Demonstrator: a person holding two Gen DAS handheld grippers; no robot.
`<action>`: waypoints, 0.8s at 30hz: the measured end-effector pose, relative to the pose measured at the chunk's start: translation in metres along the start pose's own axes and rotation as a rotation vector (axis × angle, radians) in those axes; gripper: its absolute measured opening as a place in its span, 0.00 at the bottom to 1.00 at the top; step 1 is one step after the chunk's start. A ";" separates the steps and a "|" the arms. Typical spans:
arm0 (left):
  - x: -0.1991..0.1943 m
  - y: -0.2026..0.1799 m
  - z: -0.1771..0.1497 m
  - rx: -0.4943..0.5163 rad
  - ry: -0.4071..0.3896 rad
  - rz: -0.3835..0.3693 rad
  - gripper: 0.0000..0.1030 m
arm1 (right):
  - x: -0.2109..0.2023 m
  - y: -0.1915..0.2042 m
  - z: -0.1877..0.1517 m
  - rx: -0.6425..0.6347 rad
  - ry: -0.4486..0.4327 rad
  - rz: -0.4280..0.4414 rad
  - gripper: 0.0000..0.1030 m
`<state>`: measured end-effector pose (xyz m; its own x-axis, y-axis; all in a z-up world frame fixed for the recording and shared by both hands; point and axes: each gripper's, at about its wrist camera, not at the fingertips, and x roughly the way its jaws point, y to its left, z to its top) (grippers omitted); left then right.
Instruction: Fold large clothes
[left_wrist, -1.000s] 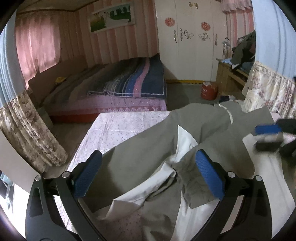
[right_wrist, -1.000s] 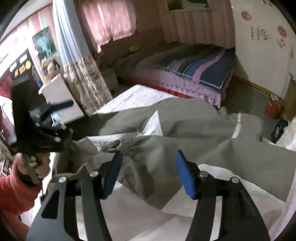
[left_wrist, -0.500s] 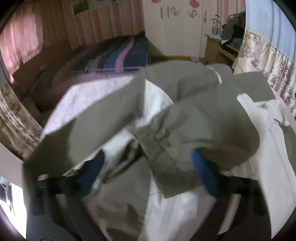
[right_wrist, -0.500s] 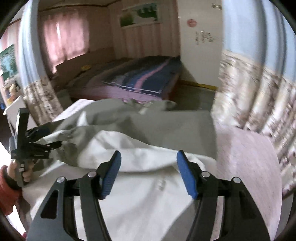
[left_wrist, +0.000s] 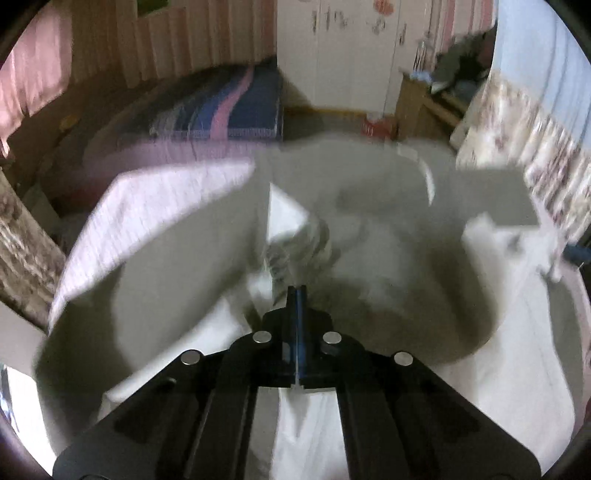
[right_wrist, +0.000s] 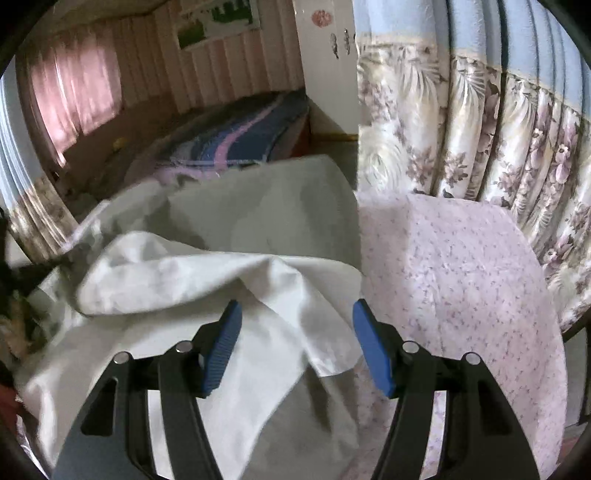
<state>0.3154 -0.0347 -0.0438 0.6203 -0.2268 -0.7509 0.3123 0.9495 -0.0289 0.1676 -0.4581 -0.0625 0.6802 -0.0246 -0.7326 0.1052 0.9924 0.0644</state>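
A large grey-green coat with white lining lies spread on a table covered with a pink flowered cloth. My left gripper is shut on a bunched fold of the coat near its middle; the view is blurred. My right gripper is open and empty, hovering over a white lining flap at the coat's right edge, beside bare tablecloth. A blue pad of the right gripper shows at the right edge of the left wrist view.
A bed with a striped blue and pink blanket stands beyond the table. A white wardrobe and a wooden shelf with clothes are at the back. Flowered curtains hang close on the right.
My left gripper has shut on a fold of the coat. My right gripper has swung right, from the coat's middle to its right edge, and stays open.
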 end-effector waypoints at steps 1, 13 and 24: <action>-0.008 0.000 0.008 -0.001 -0.021 -0.002 0.00 | 0.005 0.000 0.001 -0.007 0.006 -0.003 0.61; -0.013 0.001 -0.005 0.020 0.005 0.043 0.02 | 0.016 -0.003 -0.002 -0.042 -0.034 -0.028 0.07; 0.016 -0.014 -0.034 0.048 0.045 -0.048 0.59 | 0.013 -0.005 -0.009 -0.019 -0.044 0.019 0.07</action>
<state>0.2967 -0.0439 -0.0778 0.5714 -0.2610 -0.7781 0.3757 0.9261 -0.0348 0.1696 -0.4621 -0.0785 0.7130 -0.0105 -0.7011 0.0787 0.9948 0.0651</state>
